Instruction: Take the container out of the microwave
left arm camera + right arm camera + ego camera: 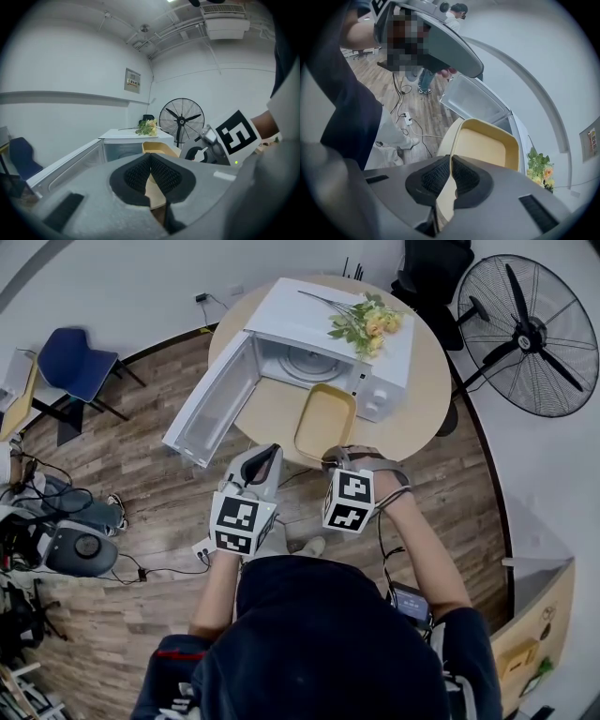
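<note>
A shallow yellow container (325, 421) lies on the round table (417, 418), just in front of the white microwave (323, 310), whose door (214, 401) hangs open to the left. My right gripper (338, 458) is at the container's near end, shut on its rim (451, 161). The tray (487, 145) stretches away from the jaws in the right gripper view. My left gripper (267, 455) hovers beside it at the table's front edge. Its pads (161, 176) meet with nothing between them. The container (159, 148) shows beyond them.
A bunch of flowers (367, 322) lies on top of the microwave. A big standing fan (527, 334) is at the right. A blue chair (73, 362) and cables with gear (70, 540) are on the wooden floor at the left.
</note>
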`<state>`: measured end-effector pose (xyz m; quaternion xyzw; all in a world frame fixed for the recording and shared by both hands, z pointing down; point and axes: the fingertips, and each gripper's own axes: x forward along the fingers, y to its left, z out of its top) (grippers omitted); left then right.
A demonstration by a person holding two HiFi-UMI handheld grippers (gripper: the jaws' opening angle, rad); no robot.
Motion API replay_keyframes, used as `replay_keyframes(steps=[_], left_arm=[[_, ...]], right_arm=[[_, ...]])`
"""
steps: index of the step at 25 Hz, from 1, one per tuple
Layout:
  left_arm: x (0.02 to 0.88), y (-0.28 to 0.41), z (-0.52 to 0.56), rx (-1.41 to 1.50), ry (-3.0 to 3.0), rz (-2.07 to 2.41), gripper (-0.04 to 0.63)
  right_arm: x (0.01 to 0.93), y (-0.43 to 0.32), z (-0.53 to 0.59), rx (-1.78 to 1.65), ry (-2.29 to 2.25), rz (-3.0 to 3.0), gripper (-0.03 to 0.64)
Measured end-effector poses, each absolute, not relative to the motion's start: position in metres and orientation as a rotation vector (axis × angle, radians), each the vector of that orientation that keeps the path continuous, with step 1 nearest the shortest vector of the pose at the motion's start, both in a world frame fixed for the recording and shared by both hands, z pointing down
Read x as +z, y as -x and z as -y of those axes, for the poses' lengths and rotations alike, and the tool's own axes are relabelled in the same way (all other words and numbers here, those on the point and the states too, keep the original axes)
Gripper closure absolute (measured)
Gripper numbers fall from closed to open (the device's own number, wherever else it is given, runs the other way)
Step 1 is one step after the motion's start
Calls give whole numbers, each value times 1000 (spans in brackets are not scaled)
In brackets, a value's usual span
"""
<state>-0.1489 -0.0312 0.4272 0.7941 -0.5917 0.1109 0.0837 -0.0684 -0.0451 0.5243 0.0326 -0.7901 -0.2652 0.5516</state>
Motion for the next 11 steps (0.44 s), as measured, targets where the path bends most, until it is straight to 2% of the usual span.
replay_keyframes(steps=[11], left_arm=[[424,152,27,277,-2341,1774,580]], right_arm=[[523,67,41,-635,-60,1864,595]])
